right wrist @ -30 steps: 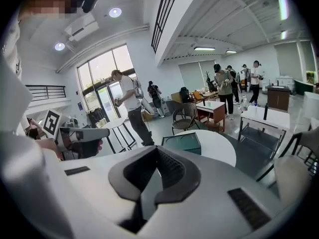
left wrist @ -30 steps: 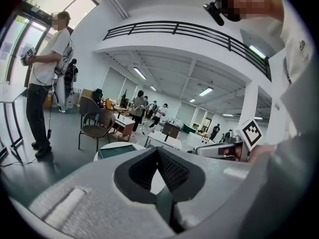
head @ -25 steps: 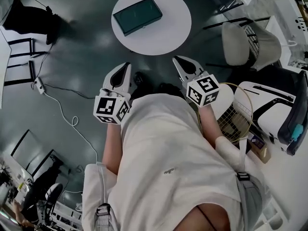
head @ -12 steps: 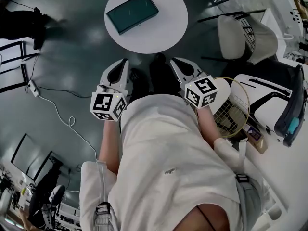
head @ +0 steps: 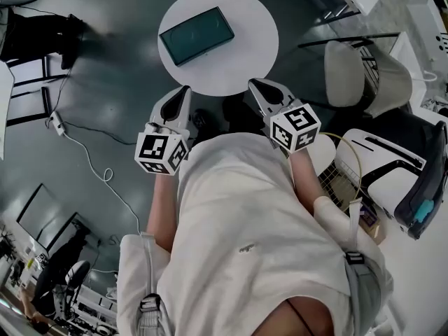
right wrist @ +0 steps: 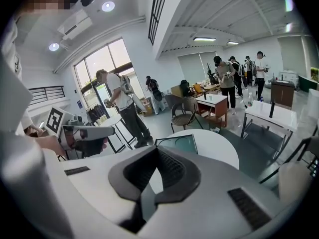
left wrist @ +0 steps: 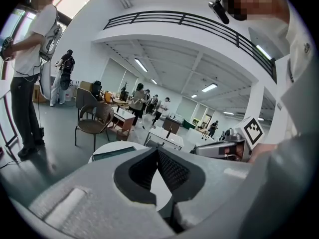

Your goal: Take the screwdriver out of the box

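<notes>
One round white table (head: 241, 51) is carrying a flat, dark green box (head: 196, 36) lying well apart from the tools, while the left gripper (head: 185, 90) and right gripper (head: 254, 83) are hovering by the near rim, jaw tips pressed together, holding and touching nothing.

The left gripper (left wrist: 157, 152) has its jaws closed tip to tip, with nothing between them. Just past them stands a round white table (left wrist: 105, 146) with a dark box (left wrist: 113, 153) lying flat on it. A chair (left wrist: 92, 125) stands behind. The right gripper (left wrist: 202, 149) shows at right, and a person (left wrist: 30, 59) stands far left.
</notes>
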{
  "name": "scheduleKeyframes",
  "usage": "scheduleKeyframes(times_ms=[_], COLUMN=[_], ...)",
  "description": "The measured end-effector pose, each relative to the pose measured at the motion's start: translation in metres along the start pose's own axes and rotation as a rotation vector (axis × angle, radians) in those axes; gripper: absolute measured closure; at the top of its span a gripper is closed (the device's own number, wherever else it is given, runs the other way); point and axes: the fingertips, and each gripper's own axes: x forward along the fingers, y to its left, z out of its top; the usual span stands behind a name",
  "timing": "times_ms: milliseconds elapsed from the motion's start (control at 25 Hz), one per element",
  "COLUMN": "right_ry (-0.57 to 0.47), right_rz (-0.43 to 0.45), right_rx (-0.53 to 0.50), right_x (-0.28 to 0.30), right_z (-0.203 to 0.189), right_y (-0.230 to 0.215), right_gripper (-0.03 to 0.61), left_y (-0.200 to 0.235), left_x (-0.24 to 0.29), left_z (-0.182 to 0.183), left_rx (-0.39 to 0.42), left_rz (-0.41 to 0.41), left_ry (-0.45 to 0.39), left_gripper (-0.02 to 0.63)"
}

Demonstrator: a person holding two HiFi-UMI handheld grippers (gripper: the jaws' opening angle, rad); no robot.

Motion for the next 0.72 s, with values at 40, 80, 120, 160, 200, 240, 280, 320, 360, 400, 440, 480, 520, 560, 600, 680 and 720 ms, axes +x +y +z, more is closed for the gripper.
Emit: scheduleKeyframes(times_ms=[40, 80, 120, 160, 200, 240, 280, 320, 360, 400, 440, 480, 520, 560, 600, 680, 720], right_ry=[0.003, 0.006, 0.009, 0.011, 0.014, 0.019, 0.027, 0.036, 0.047, 0.059, 0.071, 0.085, 0.099, 0.113, 0.125, 0.146, 0.155], right_rz=[0.008, 0.017, 0.028, 0.042, 0.057, 0.074, 0.092, 0.110, 0.129, 0.147, 0.165, 0.184, 0.201, 0.216, 0.228, 0.244, 0.248], right_rx=[-0.002, -0.004, -0.005, -0.008, -0.011, -0.015, -0.021, -0.027, -0.034, -0.040, -0.045, -0.050, -0.056, -0.063, -0.068, -0.068, -0.061], right_x=[0.002, 0.005, 0.008, 0.010, 0.013, 0.015, 0.017, 0.020, 0.022, 0.025, 0.027, 0.030, 0.032, 0.035, 0.038, 0.044, 0.047], right_z=[0.004, 0.007, 0.010, 0.013, 0.016, 0.018, 0.018, 0.018, 0.017, 0.016, 0.014, 0.012, 0.011, 0.009, 0.008, 0.005, 0.004], right_y=[-0.007, -0.013, -0.019, -0.024, -0.029, -0.034, -0.038, -0.041, -0.044, -0.046, -0.048, -0.049, -0.051, -0.052, -0.053, -0.055, -0.056], right_gripper=[0.572, 0.572, 0.572, 0.572, 0.572, 0.572, 0.572, 0.572, 0.572, 0.572, 0.572, 0.572, 0.572, 0.572, 0.572, 0.572, 0.572], left_y=[-0.002, -0.003, -0.003, -0.004, -0.004, -0.004, -0.004, -0.004, -0.004, -0.004, -0.003, -0.003, -0.002, 0.000, 0.002, 0.008, 0.012], left_x=[0.006, 0.011, 0.017, 0.022, 0.028, 0.034, 0.038, 0.042, 0.046, 0.049, 0.053, 0.057, 0.060, 0.063, 0.065, 0.067, 0.066], left_z=[0.004, 0.007, 0.009, 0.009, 0.009, 0.007, 0.004, 0.001, -0.002, -0.005, -0.008, -0.011, -0.013, -0.016, -0.018, -0.025, -0.030], left_rx=[0.002, 0.003, 0.003, -0.004, -0.020, -0.043, -0.069, -0.090, -0.104, -0.110, -0.115, -0.121, -0.129, -0.134, -0.133, -0.106, -0.081], left_rz=[0.007, 0.014, 0.020, 0.025, 0.031, 0.039, 0.050, 0.063, 0.079, 0.094, 0.109, 0.124, 0.136, 0.147, 0.157, 0.176, 0.184], left_ry=[0.000, 0.002, 0.004, 0.008, 0.013, 0.017, 0.019, 0.022, 0.026, 0.031, 0.038, 0.045, 0.051, 0.057, 0.068, 0.109, 0.138], left_gripper=[0.603, 0.604, 0.604, 0.603, 0.603, 0.603, 0.604, 0.603, 0.604, 0.604, 0.603, 0.603, 0.603, 0.603, 0.604, 0.603, 0.604])
